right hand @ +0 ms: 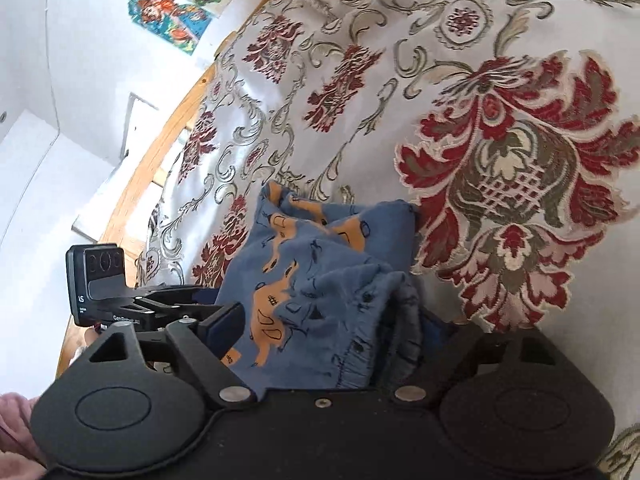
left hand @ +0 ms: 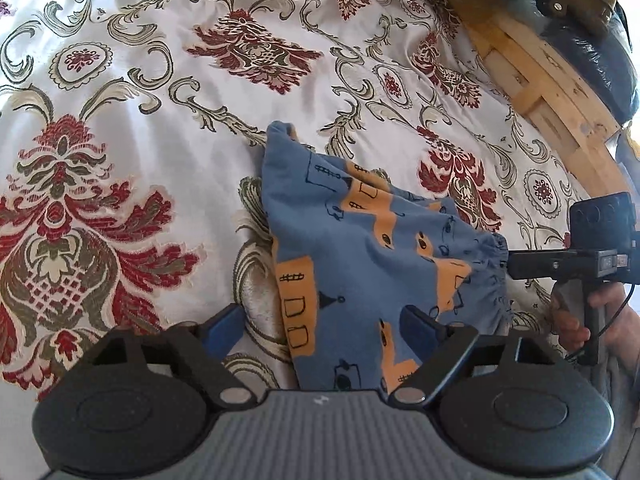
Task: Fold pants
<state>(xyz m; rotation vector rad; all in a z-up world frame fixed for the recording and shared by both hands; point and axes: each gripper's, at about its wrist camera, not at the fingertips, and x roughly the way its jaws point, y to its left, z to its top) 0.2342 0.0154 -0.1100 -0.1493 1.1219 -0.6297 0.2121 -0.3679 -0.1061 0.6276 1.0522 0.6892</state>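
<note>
The small blue cotton pants with orange house prints (left hand: 360,248) lie bunched on the cream bedspread with red floral brocade (left hand: 120,120), near its wooden-framed edge. My left gripper (left hand: 320,328) stands spread over their lower edge, pads not pressing. My right gripper (right hand: 332,320) gapes around the gathered waistband; whether it pinches, I cannot tell.

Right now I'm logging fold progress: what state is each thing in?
Pants: crumpled, unfolded, lying on the bedspread.
Left gripper: open, fingers straddling the pants' edge.
Right gripper: open, waistband between its fingers.
Bedspread: spread flat under the pants.
</note>
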